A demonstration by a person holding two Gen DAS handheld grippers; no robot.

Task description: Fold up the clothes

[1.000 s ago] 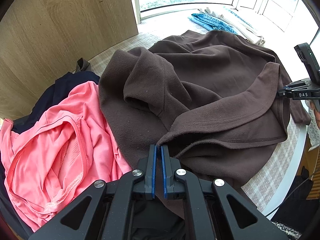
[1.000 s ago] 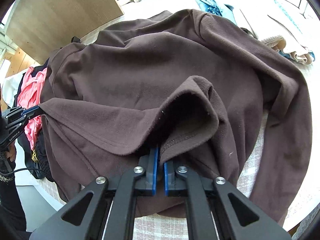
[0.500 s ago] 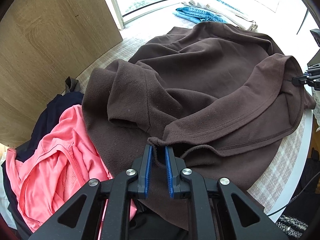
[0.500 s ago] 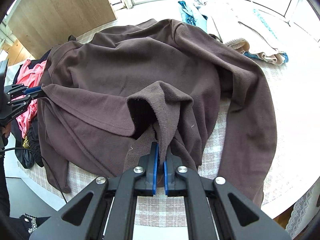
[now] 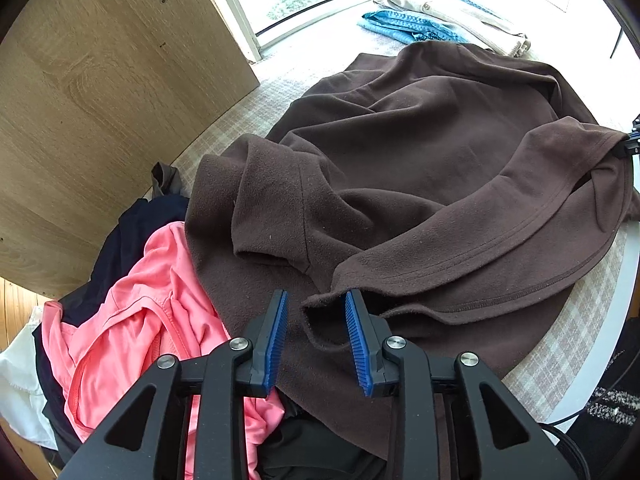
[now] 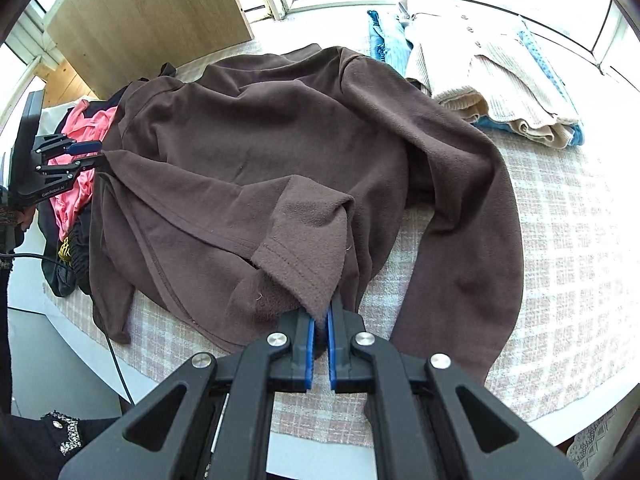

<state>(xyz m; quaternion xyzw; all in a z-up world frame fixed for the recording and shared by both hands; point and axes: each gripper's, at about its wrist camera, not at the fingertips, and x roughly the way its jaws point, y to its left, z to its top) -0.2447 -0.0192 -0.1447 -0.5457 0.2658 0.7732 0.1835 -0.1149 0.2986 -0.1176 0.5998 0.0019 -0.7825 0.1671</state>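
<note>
My left gripper point(image 5: 316, 316) is opening — its blue pads stand apart, with the brown fleece top's point(image 5: 420, 184) hem corner lying loose between them, close to the right pad but not pinched. My right gripper point(image 6: 319, 330) is clamped narrow on the other hem corner, which folds up and over its pads.

The brown fleece top is spread across the checked cloth on the round table point(image 6: 568, 248), filling most of the middle; one sleeve runs along the table's right side toward the near edge. The hem is doubled back over the body in a long fold running between the two grippers.

At the table's left edge sits a heap of clothes — a pink shirt point(image 5: 132, 332) over a dark navy garment point(image 5: 132, 232). At the far edge, by the window, lie a folded cream knit point(image 6: 492, 76) and a blue garment point(image 6: 386, 46).
</note>
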